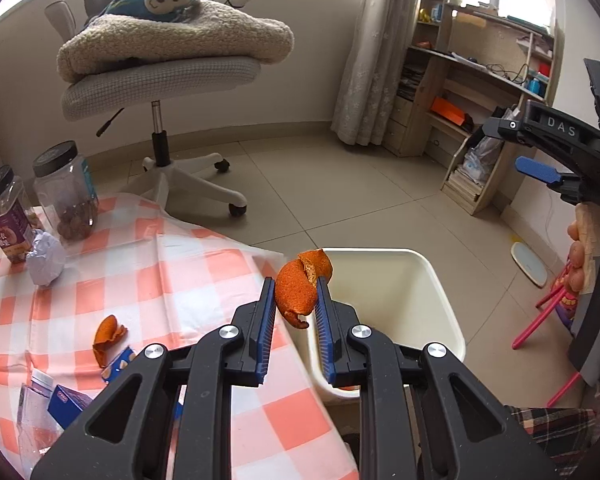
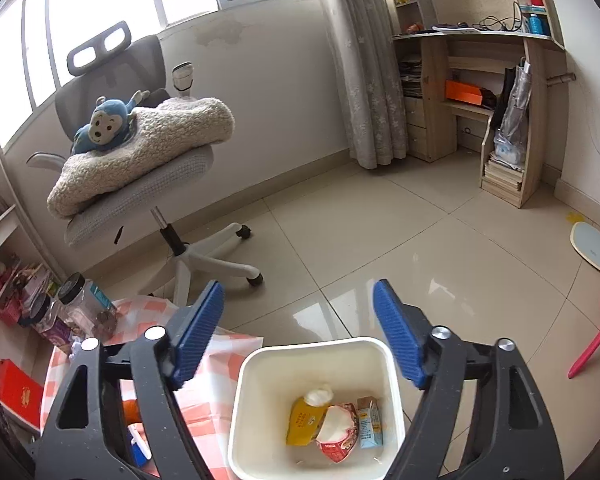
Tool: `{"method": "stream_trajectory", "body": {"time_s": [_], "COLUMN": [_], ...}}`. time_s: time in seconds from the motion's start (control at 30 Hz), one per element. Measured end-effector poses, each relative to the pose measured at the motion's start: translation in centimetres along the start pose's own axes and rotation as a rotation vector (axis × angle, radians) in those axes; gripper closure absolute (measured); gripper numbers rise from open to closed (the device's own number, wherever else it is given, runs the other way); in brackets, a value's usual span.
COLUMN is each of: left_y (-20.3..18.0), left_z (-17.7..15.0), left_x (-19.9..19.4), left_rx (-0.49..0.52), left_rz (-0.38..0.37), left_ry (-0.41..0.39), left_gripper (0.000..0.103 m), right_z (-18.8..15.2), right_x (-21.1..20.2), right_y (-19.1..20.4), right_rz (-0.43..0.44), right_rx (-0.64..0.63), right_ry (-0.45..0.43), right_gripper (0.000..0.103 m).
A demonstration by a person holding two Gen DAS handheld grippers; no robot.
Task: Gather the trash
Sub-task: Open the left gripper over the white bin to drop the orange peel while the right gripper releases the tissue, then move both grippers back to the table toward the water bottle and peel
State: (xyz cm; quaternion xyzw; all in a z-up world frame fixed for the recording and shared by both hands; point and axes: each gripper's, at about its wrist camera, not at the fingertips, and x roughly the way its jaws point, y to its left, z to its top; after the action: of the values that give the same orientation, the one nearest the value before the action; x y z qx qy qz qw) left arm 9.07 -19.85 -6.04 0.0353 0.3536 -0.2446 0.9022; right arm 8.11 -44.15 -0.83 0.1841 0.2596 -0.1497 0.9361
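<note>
Orange peels (image 1: 300, 286): two, perhaps more.

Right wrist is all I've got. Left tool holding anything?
Observer: Yes, the left tool is shut on a piece of orange peel, just left of the white bin's rim.
Operator: Any more peel left on the table?
Observer: One more orange peel piece lies on the checkered tablecloth.
Operator: Other trash there?
Observer: A crumpled paper ball sits beside the jars, and a blue carton lies near the cloth's near edge.
Operator: Right tool from outside?
Observer: It shows at the right edge of the left view, up above the bin, nothing in it.
</note>
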Motion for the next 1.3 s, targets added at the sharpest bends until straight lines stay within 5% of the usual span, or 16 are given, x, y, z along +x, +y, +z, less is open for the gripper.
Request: {"method": "stream_trajectory", "body": {"time_s": [0.03,0.53,0.6,0.67,0.7,1.03,1.3], "left_y": [-0.6,-8.5,-9.1,-9.4,-9.5,-7.6,-3.7], "left_z": [0.0,0.8,1.0,1.1,1.1,1.5,1.2], "left_x": [0.2,3.0,3.3,3.3,3.2,1.9,0.3], "left_rx": [0.003,0.056,0.057,0.054,0.057,0.067,0.035], "left_rz": [-0.009,-0.121,-0.145,-0.152,-0.149,-0.023,0.153], "left_ry": [0.004,0.051,0.07,0.07,0.064,0.01,-0.053], "left_gripper": [0.083,0.082,0.075,0.054,0.053,0.027,0.011], "right_z": [0.1,0.7,0.7,0.7,0.7,-0.2,-1.6], "right_x": [-0.1,-0.2,-0.2,-0.1,-0.1,0.2,0.4], "right_y": [-0.4,-5.2,-5.9,-6.5,-6.7,-3.8,0.4], "right_rz": [-0.018,-0.216,-0.224,-0.225,-0.224,-0.206,-0.184], "right_rx": [0.005,-0.026,-0.006,0.01,0.016,-0.071,-0.184], "right_ry": [-0.012,-0.034,-0.029,-0.021,-0.016,-0.008,0.001], "right_gripper": [0.007,0.007,0.007,0.007,0.007,0.007,0.007]}}
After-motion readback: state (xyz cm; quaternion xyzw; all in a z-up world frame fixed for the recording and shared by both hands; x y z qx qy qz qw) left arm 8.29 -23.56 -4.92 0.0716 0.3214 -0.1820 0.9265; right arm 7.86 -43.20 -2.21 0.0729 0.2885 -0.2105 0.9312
